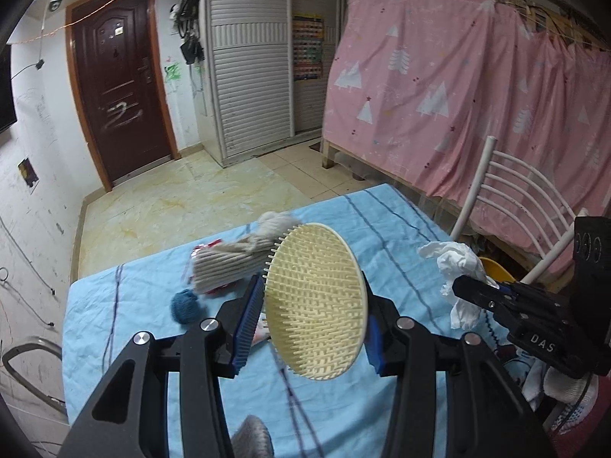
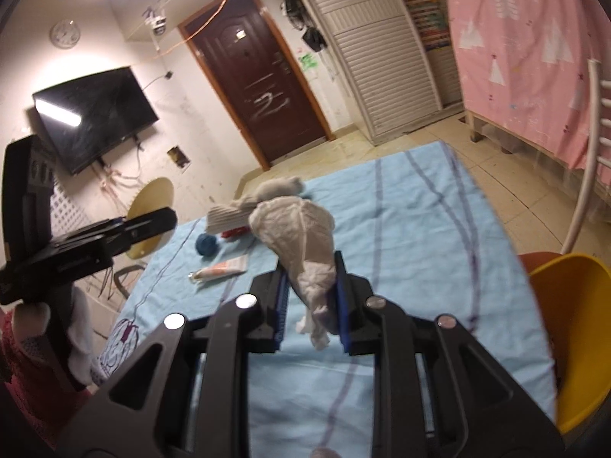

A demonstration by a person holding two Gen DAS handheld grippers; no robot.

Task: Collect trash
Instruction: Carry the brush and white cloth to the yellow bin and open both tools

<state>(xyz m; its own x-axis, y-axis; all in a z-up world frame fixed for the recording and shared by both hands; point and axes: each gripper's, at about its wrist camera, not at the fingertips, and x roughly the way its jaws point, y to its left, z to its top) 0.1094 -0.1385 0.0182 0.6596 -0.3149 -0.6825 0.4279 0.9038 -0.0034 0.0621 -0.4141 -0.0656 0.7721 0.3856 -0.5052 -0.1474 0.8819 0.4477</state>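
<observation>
Clamped between the left gripper and its ribbed blue pads is a round cream disc, bristling with soft rubbery spikes, held tilted above the blue striped cloth. Beside it the right gripper pinches a crumpled white tissue tight. On the cloth lie a ribbed beige knit bundle, a blue yarn ball and what looks like a small tube. A glossy yellow bin sits at the table's right edge

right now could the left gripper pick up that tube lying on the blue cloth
Probably not. The left gripper is already clamped on the round cream brush, so its jaws are full. The tube itself lies in the open on the cloth, nothing covering it.
</observation>
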